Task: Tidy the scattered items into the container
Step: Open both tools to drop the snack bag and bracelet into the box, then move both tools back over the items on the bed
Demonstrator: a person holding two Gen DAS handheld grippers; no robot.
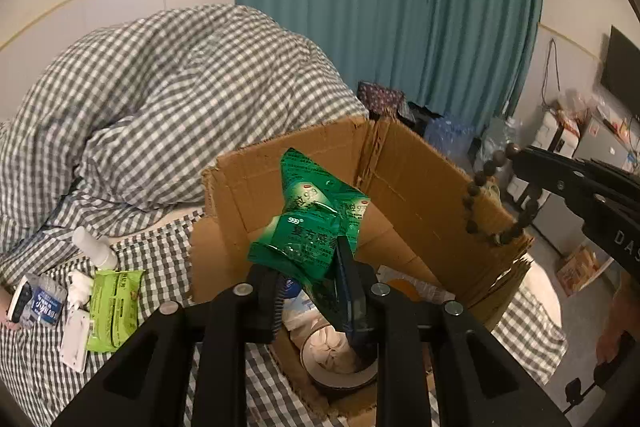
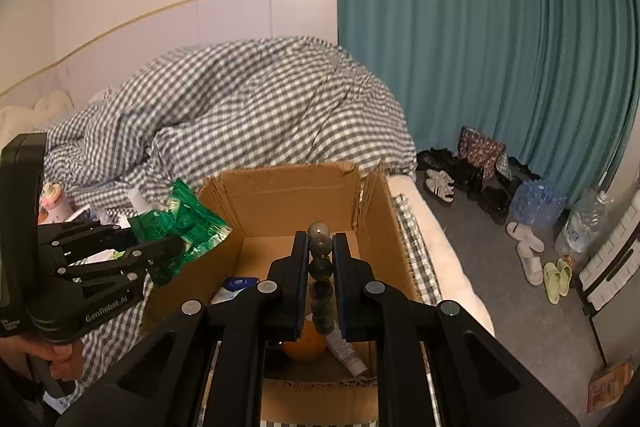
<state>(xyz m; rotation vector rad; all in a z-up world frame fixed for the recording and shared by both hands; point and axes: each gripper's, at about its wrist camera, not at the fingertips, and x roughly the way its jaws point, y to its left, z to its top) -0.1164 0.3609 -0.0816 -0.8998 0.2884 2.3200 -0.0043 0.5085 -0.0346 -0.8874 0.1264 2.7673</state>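
An open cardboard box (image 1: 416,183) (image 2: 280,187) stands on the checked bed. My left gripper (image 1: 308,267) (image 2: 176,247) is shut on a bunch of green sachets (image 1: 316,219) (image 2: 188,223) and holds it over the box's left rim. My right gripper (image 2: 320,243) (image 1: 516,155) is shut on a string of dark beads (image 2: 320,267) (image 1: 480,211) and holds it above the box's inside. In the box lie an orange (image 2: 304,345), a tube (image 2: 346,349), a tape roll (image 1: 336,355) and a blue-white pack (image 2: 236,285).
On the bed left of the box lie a white bottle (image 1: 94,247), a green wipes pack (image 1: 114,307), a blue pack (image 1: 44,301) and a white flat item (image 1: 76,341). A bunched checked duvet (image 1: 168,107) lies behind. Shoes and water bottles (image 2: 536,203) are on the floor at right.
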